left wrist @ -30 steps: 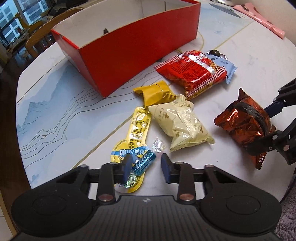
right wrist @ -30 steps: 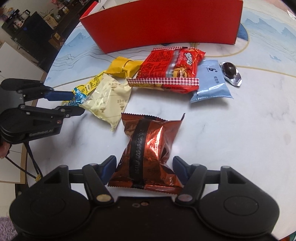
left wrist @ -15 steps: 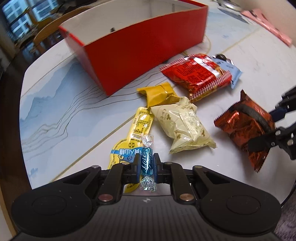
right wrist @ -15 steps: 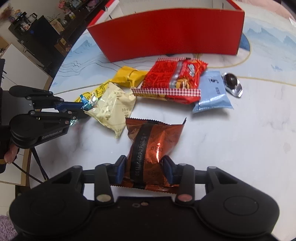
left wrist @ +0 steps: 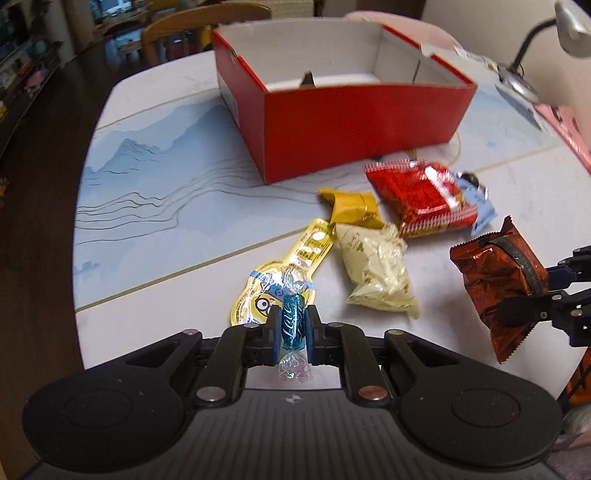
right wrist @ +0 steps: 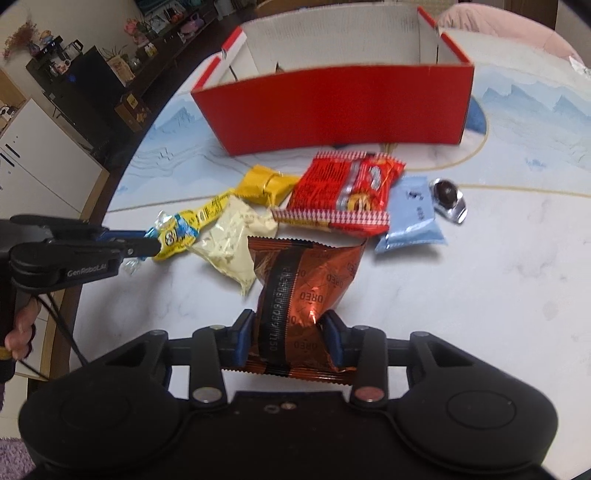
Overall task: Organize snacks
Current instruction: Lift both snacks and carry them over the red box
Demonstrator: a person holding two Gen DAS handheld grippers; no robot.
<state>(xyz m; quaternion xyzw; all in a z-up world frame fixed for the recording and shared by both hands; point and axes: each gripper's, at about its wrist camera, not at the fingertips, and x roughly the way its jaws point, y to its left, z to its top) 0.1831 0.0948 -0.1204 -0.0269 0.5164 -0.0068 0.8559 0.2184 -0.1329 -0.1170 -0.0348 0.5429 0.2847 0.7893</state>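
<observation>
My left gripper (left wrist: 291, 332) is shut on a small blue wrapped candy (left wrist: 292, 326), lifted a little above the table. My right gripper (right wrist: 290, 334) is shut on a brown foil Oreo packet (right wrist: 306, 291), also raised off the table; the same packet (left wrist: 495, 277) shows at the right of the left wrist view. An open red box (left wrist: 351, 114) with a white inside stands at the back. Between box and grippers lie a yellow long sachet (left wrist: 295, 258), a cream packet (left wrist: 373, 273), a yellow wrapped sweet (left wrist: 351, 206), a red packet (left wrist: 421, 195) and a light-blue packet (right wrist: 413, 218).
A silver-wrapped dark sweet (right wrist: 448, 195) lies right of the light-blue packet. The white table (left wrist: 155, 206) has a blue mountain print and a rounded left edge. A wooden chair (left wrist: 199, 26) stands behind it, a desk lamp (left wrist: 517, 74) at the far right. A person's hand (right wrist: 20, 332) holds the left gripper.
The left gripper closed on the blue candy and lifted it. The right gripper closed on the Oreo packet and raised it. Both views now show more of the box's inside.
</observation>
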